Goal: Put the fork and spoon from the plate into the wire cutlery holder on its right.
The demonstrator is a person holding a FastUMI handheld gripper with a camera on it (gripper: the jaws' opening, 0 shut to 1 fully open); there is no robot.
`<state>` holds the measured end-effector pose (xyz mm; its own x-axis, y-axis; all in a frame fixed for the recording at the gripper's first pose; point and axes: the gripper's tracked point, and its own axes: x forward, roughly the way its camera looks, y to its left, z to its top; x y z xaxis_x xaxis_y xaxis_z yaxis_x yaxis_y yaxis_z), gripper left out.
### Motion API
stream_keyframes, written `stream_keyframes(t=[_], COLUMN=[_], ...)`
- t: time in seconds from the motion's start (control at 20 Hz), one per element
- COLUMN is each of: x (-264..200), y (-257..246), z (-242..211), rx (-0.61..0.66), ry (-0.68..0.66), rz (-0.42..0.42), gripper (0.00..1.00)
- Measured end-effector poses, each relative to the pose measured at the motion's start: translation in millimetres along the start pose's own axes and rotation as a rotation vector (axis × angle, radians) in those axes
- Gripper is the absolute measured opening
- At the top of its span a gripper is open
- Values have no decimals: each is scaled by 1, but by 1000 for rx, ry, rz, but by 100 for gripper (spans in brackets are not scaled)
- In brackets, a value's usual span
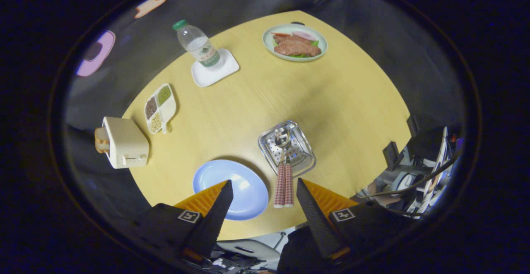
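fork and spoon (283,183) upright in holder (287,147), gripper (263,191) apparently empty.

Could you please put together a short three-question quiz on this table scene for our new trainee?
1. True or false: the blue plate still has cutlery lying on it.
2. Where do the two checked-handled utensils stand? A) in the cutlery holder B) on the toaster C) by the water bottle
3. What do the fingers of the gripper hold?

Key: 1 false; 2 A; 3 nothing, they stand apart above the plate's near edge.
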<state>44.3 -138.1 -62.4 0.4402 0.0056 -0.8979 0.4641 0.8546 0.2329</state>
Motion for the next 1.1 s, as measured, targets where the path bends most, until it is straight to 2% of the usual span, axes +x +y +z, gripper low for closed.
stream_keyframes(t=[0.1,0.35,0.6,0.9,1.1], x=[-10,-26,-49,-98,-137], y=[-2,4,7,15,9], z=[4,24,74,123,144], rx=[-80,-194,-290,-289,-319], ry=[-87,-300,-544,-841,-1034], rz=[-24,-6,31,121,121], gripper=[99,99,100,100,99])
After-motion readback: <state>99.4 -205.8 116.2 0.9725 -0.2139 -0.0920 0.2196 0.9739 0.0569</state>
